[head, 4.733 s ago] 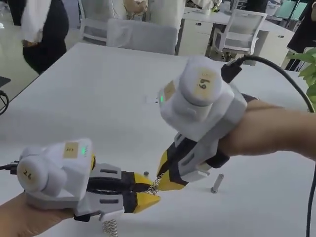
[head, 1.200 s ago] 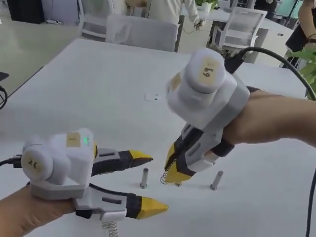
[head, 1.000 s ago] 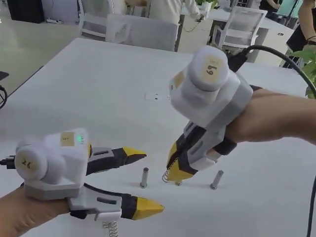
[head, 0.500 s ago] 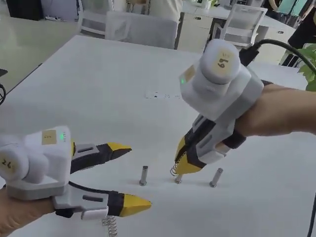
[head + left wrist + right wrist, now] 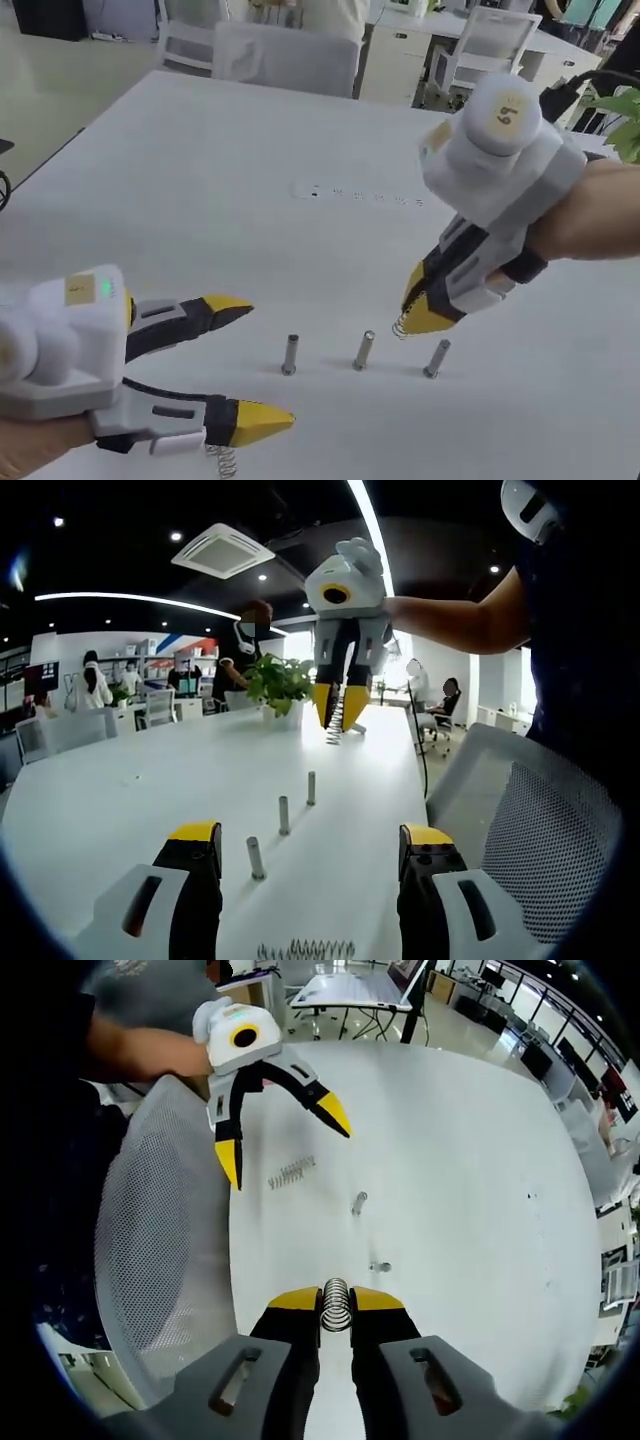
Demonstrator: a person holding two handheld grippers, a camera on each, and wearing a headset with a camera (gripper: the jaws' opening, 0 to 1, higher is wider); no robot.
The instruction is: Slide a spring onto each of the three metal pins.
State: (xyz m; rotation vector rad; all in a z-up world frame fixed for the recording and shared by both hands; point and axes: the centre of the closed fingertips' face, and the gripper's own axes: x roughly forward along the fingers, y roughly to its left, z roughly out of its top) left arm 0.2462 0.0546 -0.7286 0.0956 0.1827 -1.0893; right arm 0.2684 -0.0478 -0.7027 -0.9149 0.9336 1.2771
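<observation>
**Right tool holding a spring above the pin row; left tool wide open**

My right tool (image 5: 415,318) is closed narrow on a spring (image 5: 400,326). The spring is pinched between the yellow tips, and its free coils hang out below them. The tool points down at the white counter (image 5: 200,180) and hangs clear of it. In the head view it sits above and just behind the gap between two pins. The held spring touches no pin.

Three pins stand upright in a row on the counter, apart from one another: the left pin (image 5: 289,355), the middle pin (image 5: 364,350) and the right pin (image 5: 435,358). All three are bare metal.

My left tool (image 5: 262,362) is wide and holds nothing. It sits low at the near edge of the counter, and its tips point toward the left pin without touching it. A second spring (image 5: 222,460) lies flat on the counter just below the lower jaw.

A mesh chair (image 5: 165,1260) stands against the counter edge beside my left tool. A potted plant (image 5: 275,680) stands beyond the right tool at the far end.
</observation>
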